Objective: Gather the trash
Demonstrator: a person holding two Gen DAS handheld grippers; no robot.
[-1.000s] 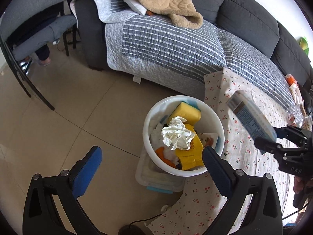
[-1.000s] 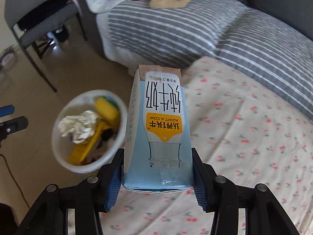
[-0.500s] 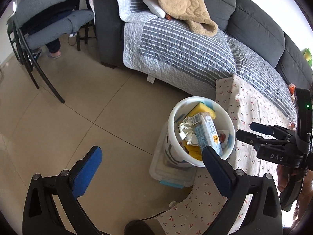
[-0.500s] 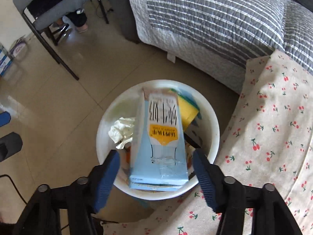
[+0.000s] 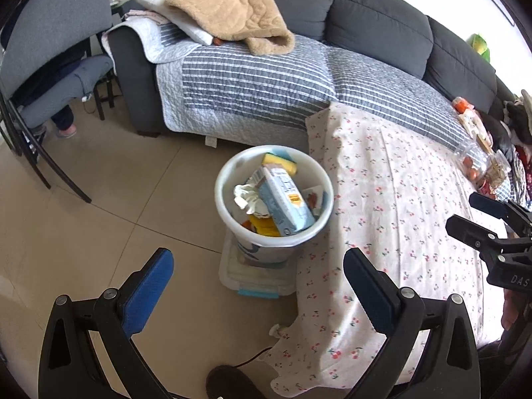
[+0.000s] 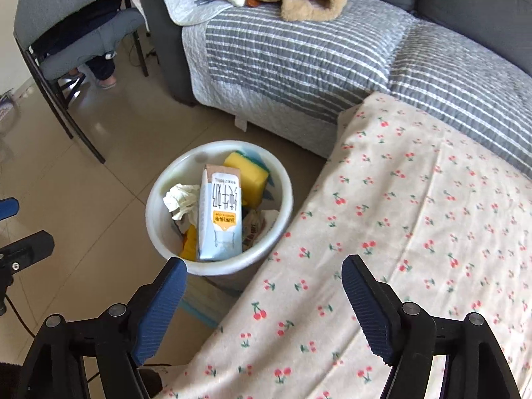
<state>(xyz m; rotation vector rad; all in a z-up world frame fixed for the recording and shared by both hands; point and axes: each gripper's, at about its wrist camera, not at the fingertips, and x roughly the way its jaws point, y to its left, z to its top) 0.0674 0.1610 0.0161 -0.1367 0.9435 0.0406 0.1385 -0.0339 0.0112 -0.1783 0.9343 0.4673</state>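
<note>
A white trash bin (image 5: 226, 179) (image 6: 156, 212) stands on the floor beside a table with a cherry-print cloth (image 5: 392, 206) (image 6: 415, 226). A light-blue milk carton (image 5: 284, 199) (image 6: 219, 216) lies in the bin on top of a yellow sponge (image 6: 246, 174), crumpled white paper (image 6: 181, 198) and yellow packaging. My left gripper (image 5: 257, 286) is open and empty, above the floor in front of the bin. My right gripper (image 6: 262, 296) is open and empty, above the table's edge near the bin; it also shows in the left wrist view (image 5: 478, 212).
A grey sofa with a striped quilt (image 5: 266, 79) and a tan blanket (image 5: 229, 13) stands behind the bin. A grey chair (image 5: 46, 50) is at the left. The bin rests on a clear plastic box (image 5: 256, 279). Snack packets (image 5: 482, 166) lie at the table's far right.
My right gripper opened and let the milk carton drop into the bin, then drew back over the table. My left gripper stayed open and pulled back a little.
</note>
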